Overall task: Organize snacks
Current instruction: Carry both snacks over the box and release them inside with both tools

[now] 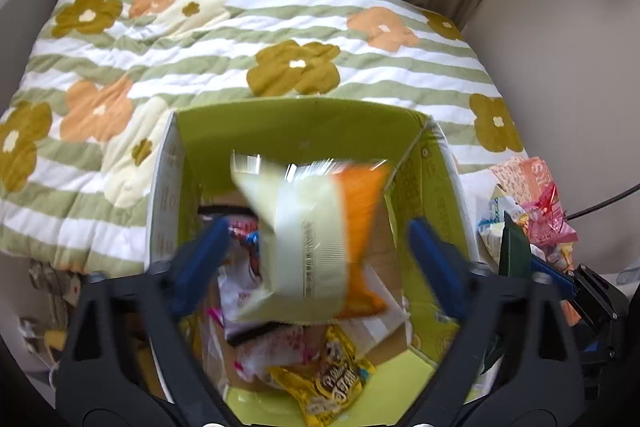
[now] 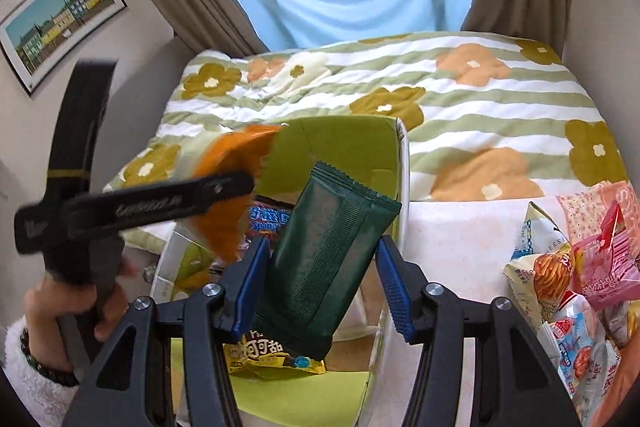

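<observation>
A green cardboard box point(image 1: 296, 123) stands open on the bed with several snack packets inside, among them a yellow one point(image 1: 332, 387). My left gripper point(image 1: 316, 251) is open above the box; a blurred white and orange packet point(image 1: 312, 239) hangs loose between its spread fingers, touching neither. My right gripper point(image 2: 320, 279) holds a dark green packet point(image 2: 324, 267) over the box's point(image 2: 352, 143) right part; the left pad touches it, the right pad stands slightly off. The orange packet point(image 2: 224, 187) and the left gripper's body point(image 2: 132, 207) show in the right wrist view.
A pile of loose snack packets point(image 2: 568, 275) lies right of the box on a white surface point(image 2: 460, 239); it also shows in the left wrist view point(image 1: 528, 211). A striped floral quilt point(image 1: 240, 55) covers the bed behind. Curtains and walls stand at the back.
</observation>
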Demonstrator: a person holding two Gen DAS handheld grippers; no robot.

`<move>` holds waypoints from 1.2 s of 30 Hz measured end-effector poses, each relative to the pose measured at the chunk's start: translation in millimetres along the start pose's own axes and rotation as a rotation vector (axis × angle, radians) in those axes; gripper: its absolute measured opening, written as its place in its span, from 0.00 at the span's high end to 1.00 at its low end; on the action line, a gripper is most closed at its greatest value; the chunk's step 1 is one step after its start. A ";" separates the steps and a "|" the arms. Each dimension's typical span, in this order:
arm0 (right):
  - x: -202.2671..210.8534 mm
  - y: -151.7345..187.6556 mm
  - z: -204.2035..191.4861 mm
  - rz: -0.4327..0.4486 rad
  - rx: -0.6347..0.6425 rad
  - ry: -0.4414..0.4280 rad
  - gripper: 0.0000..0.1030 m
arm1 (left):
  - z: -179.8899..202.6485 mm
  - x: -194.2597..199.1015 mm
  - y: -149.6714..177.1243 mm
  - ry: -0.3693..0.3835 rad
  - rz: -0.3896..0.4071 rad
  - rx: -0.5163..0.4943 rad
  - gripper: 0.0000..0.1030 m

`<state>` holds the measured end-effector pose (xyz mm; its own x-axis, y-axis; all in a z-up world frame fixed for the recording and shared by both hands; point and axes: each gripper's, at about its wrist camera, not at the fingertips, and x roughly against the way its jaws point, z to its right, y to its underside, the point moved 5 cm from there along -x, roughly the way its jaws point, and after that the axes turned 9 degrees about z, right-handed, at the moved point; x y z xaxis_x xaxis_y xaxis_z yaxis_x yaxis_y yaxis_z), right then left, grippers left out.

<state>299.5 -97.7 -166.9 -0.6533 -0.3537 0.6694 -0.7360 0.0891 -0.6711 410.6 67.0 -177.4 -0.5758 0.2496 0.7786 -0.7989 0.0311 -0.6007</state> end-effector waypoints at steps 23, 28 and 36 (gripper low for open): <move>-74.6 -2.6 -2.4 -0.112 0.210 0.002 0.49 | -52.0 27.0 60.8 -0.089 -0.025 0.182 0.00; -65.5 -5.1 -1.9 -0.056 0.170 -0.013 0.01 | -50.5 35.3 65.2 -0.085 -0.018 0.181 0.00; -41.6 3.7 -7.4 -0.003 0.187 -0.014 0.01 | -44.2 45.4 75.7 -0.072 -0.018 0.167 0.00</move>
<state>322.7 -75.8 -194.9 -0.6479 -0.3664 0.6679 -0.6911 -0.0860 -0.7176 331.6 123.4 -195.6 -0.5672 0.1804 0.8036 -0.8236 -0.1274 -0.5527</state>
